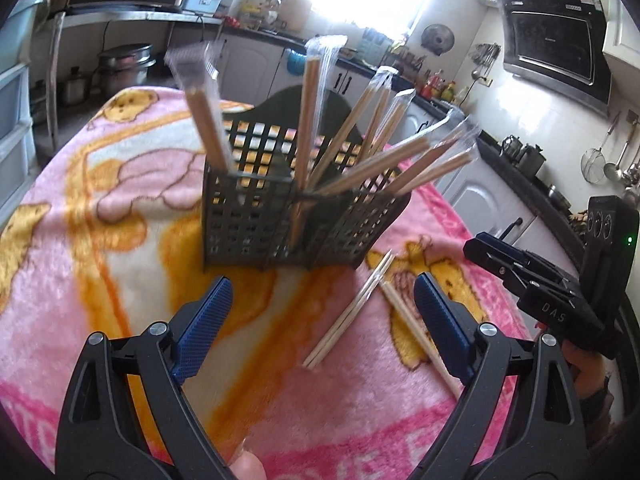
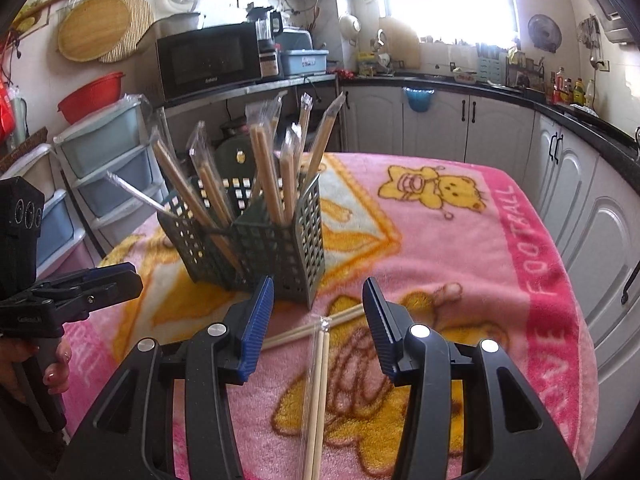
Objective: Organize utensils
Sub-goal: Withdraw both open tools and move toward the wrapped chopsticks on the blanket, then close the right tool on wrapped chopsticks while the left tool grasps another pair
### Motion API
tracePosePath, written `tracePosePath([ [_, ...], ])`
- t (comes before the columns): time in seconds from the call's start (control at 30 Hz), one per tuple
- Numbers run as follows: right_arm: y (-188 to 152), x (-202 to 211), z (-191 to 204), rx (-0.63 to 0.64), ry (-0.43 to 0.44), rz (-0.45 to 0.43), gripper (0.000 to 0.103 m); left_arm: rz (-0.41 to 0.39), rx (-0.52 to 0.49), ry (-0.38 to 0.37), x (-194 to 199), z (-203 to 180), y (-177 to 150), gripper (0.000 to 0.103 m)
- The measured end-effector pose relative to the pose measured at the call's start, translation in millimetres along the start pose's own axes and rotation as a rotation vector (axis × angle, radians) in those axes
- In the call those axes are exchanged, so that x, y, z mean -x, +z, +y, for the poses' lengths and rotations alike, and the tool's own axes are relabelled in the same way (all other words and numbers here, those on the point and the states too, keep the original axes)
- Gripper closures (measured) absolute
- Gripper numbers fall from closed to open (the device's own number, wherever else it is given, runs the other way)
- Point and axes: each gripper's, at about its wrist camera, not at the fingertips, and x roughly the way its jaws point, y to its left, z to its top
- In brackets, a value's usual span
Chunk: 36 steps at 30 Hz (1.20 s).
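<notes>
A dark lattice utensil basket (image 1: 276,220) (image 2: 264,248) stands on the pink blanket, holding several chopstick pairs in clear sleeves (image 1: 208,128) (image 2: 264,168). Two more sleeved pairs lie crossed on the blanket in front of it. One pair (image 1: 344,316) (image 2: 304,330) lies below and between my left gripper's fingers, and the other (image 1: 416,336) (image 2: 318,396) runs toward the right gripper. My left gripper (image 1: 323,292) (image 2: 128,278) hangs open just before the basket, with nothing in it. My right gripper (image 2: 318,286) (image 1: 478,244) is open above the crossed pairs, its pads touching nothing.
The pink cartoon blanket (image 2: 460,240) covers the whole table. Kitchen cabinets (image 2: 440,120) and a dark counter curve behind and to the right. A microwave (image 2: 208,60) on a shelf and plastic drawers (image 2: 108,160) stand to the left. A hand (image 2: 56,364) holds the left gripper's handle.
</notes>
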Motion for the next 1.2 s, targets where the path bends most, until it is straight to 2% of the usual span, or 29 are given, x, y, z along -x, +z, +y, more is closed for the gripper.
tracePosePath([
  [0.17, -7, -11, 2, 0.014, -0.002, 0.042, 0.058, 0.042, 0.005, 0.001, -8, 6, -11, 0.019],
  [0.27, -11, -21, 2, 0.022, -0.004, 0.074, 0.058, 0.075, 0.022, -0.027, -14, 10, -17, 0.019],
  [0.53, -21, -47, 4, 0.035, 0.021, 0.143, 0.059, 0.146, 0.038, -0.059, -26, 17, -38, 0.036],
  [0.8, -24, -73, 1, 0.026, 0.039, 0.201, 0.062, 0.201, 0.025, -0.078, -41, 13, -54, 0.047],
  [1.07, -23, -92, -2, 0.023, 0.046, 0.239, 0.062, 0.211, -0.012, -0.059, -55, 6, -57, 0.056],
  [1.2, -23, -99, -2, 0.016, 0.058, 0.256, 0.065, 0.209, -0.034, -0.039, -59, 4, -57, 0.069],
])
